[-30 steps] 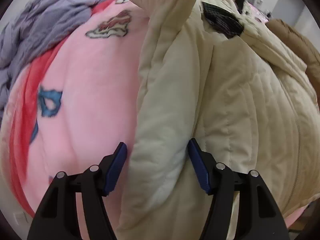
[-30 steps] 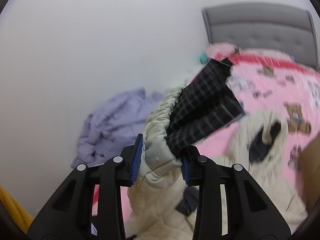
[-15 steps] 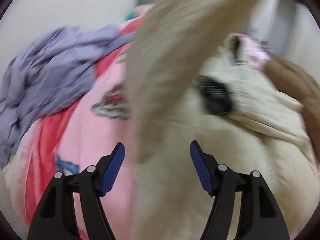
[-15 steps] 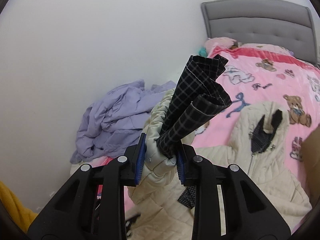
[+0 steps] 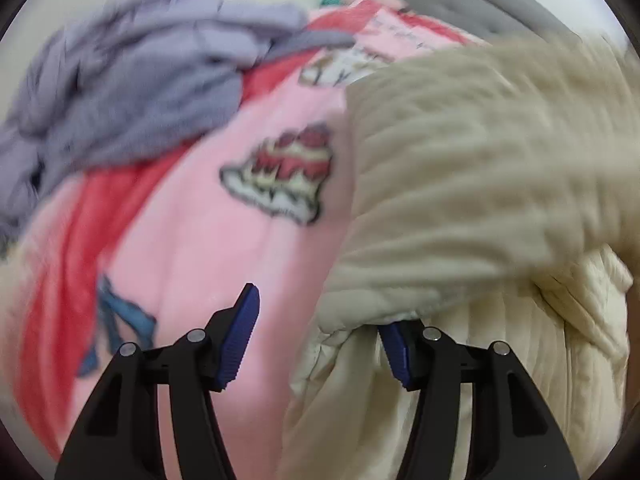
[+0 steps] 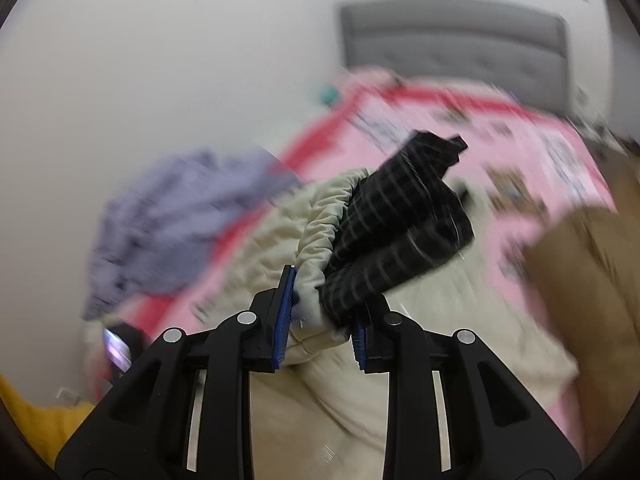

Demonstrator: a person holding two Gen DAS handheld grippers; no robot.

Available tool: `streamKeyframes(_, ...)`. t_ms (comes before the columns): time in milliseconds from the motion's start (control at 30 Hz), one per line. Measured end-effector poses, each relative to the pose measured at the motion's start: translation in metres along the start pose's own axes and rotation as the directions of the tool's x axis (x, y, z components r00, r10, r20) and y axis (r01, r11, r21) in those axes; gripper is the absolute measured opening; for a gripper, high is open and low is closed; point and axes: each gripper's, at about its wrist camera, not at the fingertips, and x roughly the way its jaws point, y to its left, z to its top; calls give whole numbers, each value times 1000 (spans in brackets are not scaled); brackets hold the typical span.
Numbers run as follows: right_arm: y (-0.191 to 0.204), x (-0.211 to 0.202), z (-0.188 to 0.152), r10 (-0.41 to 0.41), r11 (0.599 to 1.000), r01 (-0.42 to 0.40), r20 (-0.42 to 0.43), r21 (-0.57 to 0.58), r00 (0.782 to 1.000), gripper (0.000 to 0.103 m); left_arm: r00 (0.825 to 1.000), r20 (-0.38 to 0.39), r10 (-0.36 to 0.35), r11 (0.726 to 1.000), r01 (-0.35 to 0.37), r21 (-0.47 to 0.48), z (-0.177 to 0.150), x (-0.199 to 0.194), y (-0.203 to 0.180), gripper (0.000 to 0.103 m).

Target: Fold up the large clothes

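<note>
A cream quilted jacket (image 5: 480, 184) lies on the pink bed, blurred by motion. My left gripper (image 5: 320, 332) is open and empty; the jacket's sleeve drapes over its right finger, the left finger stands over pink blanket. My right gripper (image 6: 322, 320) is shut on the sleeve cuff (image 6: 320, 232), cream outside with dark checked lining (image 6: 404, 224) sticking up past the fingers. The jacket body (image 6: 400, 360) spreads below it.
A pink cartoon-print blanket (image 5: 208, 240) covers the bed. A crumpled lilac garment (image 5: 132, 80) lies at the left by the white wall. A brown garment (image 6: 580, 288) is at the right. A grey headboard (image 6: 456, 48) stands behind. Something yellow (image 6: 36, 420) sits at bottom left.
The right gripper has swung the held cuff down and to the right over the jacket body. In the left view the sleeve has moved from the middle to the right.
</note>
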Motion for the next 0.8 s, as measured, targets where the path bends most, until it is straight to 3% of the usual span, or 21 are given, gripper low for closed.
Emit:
streamKeyframes(67, -31, 19, -30, -22, 995, 28, -65, 98, 998, 24, 1000, -20, 1, 1000, -1, -9, 5, 10, 5, 59)
streamKeyframes(167, -78, 59, -83, -79, 974, 118, -199, 193, 977, 24, 1000, -5, 17, 998, -17, 58, -1, 12, -1, 60)
streamKeyframes(333, -103, 87, -128, -56, 931, 148, -270, 334, 961, 26, 1000, -18, 23, 996, -21, 87, 1, 19, 0, 63)
streamKeyframes(400, -107, 93, -140, -56, 909, 167, -284, 383, 957, 30, 999, -13, 46, 990, -44, 136, 2, 23, -6, 63)
streamKeyframes(433, -109, 95, -146, -59, 899, 177, -290, 401, 955, 36, 999, -6, 54, 985, -52, 162, 2, 24, -8, 63)
streamKeyframes(500, -114, 95, -154, -62, 877, 187, -280, 444, 958, 44, 998, 19, 59, 978, -62, 200, 0, 20, -12, 63)
streamKeyframes(567, -116, 83, -153, -55, 872, 164, -241, 460, 969, 62, 997, 54, 57, 968, -68, 240, -1, 13, -13, 66)
streamKeyframes(700, -105, 49, -147, -94, 909, 163, -193, 385, 977, 66, 992, 116, 56, 955, -87, 282, -3, -7, -16, 72)
streamKeyframes(800, -94, 14, -140, -127, 934, 163, -131, 318, 983, 72, 989, 137, 63, 930, -108, 351, -11, -28, -18, 75)
